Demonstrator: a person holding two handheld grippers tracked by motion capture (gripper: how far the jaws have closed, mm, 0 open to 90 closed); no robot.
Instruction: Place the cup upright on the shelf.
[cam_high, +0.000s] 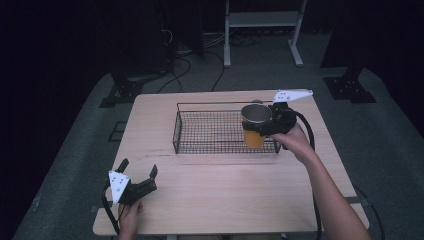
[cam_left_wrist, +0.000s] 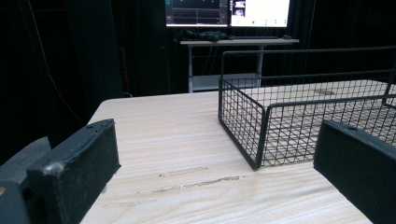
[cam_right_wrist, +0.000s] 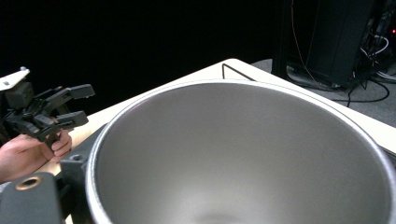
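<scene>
Down at the near left corner of the wooden table, the left gripper sits low, jaws spread wide and nothing between them. From the left gripper view those two black jaws frame bare tabletop, with the near left corner of the wire basket just ahead. A hand holds it there, well apart from the action.

Moving across: the black wire basket stands in the middle of the table, its mesh floor bare on the left and centre. Behind it, off the table, a white desk frame stands among cables on the floor.

Now the right end, and here's the business. The right gripper is clamped on a cup with an orange body and a steel inside, gripping it near the rim. The cup hangs upright over the basket's right end, close to the front wall; I can't tell if its base touches the mesh. The right gripper view looks straight into the steel bowl, which looks empty.

The risks, as I judge it: a grip this high leaves the cup free to swing or tilt. Lowered so close to the front wall, the base could catch the wire. Let go too soon on springy mesh, and it may tip.
</scene>
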